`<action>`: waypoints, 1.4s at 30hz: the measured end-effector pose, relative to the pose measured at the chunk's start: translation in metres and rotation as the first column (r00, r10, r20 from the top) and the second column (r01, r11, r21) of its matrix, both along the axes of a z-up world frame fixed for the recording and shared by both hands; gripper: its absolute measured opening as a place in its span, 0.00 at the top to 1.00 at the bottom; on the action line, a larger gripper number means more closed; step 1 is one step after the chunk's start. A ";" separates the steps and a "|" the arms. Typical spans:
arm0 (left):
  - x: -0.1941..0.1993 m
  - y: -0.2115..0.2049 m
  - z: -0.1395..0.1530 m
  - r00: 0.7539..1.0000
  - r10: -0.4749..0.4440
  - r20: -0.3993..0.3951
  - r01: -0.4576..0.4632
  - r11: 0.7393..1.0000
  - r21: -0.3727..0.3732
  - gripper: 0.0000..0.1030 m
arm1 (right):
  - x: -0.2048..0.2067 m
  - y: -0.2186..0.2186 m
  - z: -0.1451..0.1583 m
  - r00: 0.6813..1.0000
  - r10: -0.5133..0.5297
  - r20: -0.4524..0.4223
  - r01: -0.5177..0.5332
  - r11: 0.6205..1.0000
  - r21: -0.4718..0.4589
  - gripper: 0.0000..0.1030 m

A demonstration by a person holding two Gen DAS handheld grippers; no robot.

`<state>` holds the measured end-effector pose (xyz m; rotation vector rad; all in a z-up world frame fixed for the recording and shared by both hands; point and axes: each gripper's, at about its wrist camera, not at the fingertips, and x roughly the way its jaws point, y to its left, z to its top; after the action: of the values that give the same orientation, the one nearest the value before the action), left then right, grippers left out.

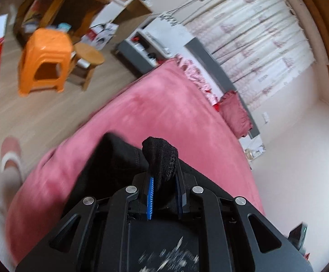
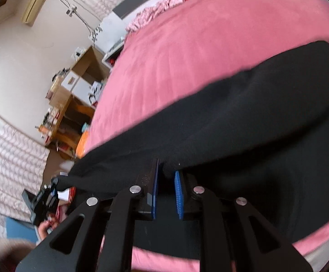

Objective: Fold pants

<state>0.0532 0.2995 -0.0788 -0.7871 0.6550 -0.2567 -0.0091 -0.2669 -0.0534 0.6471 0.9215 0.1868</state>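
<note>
Black pants (image 2: 243,117) lie stretched across a pink bed cover (image 2: 198,45). In the right wrist view my right gripper (image 2: 167,168) is shut on a fold of the pants' near edge, pinched between its blue pads (image 2: 179,195). One end of the pants runs left to my left gripper (image 2: 52,189), which a hand (image 2: 44,225) holds off the bed's side. In the left wrist view my left gripper (image 1: 164,175) is shut on a bunch of the black pants (image 1: 162,158) that sticks up between the fingers. More of the garment hangs below over the pink cover (image 1: 164,104).
Past the bed's edge is wooden floor with an orange plastic stool (image 1: 44,61) and a round wooden stool (image 1: 88,54). A foot in a pink slipper (image 1: 11,154) stands by the bed. A pink pillow (image 1: 234,113) and a grey headboard (image 1: 212,63) are at the far end, with cluttered desks (image 2: 73,113) behind.
</note>
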 end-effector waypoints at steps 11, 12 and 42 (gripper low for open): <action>-0.043 0.013 -0.017 0.994 0.036 -0.101 -0.056 0.979 -0.197 0.18 | -0.002 -0.012 -0.069 0.995 -0.040 -0.097 0.053 0.990 0.131 0.80; -0.044 0.011 -0.017 0.993 0.028 -0.111 -0.049 0.980 -0.194 0.18 | -0.003 -0.012 -0.069 0.995 -0.039 -0.092 0.052 0.988 0.144 0.74; -0.033 0.007 0.035 0.975 -0.029 -0.218 0.017 0.998 -0.056 0.86 | -0.035 -0.076 0.021 0.983 -0.173 0.064 0.168 0.982 0.084 0.87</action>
<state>0.0199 0.3066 -0.0438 -0.8671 0.8685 -0.2111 -0.0441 -0.3427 -0.0328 0.7836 0.7887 0.0921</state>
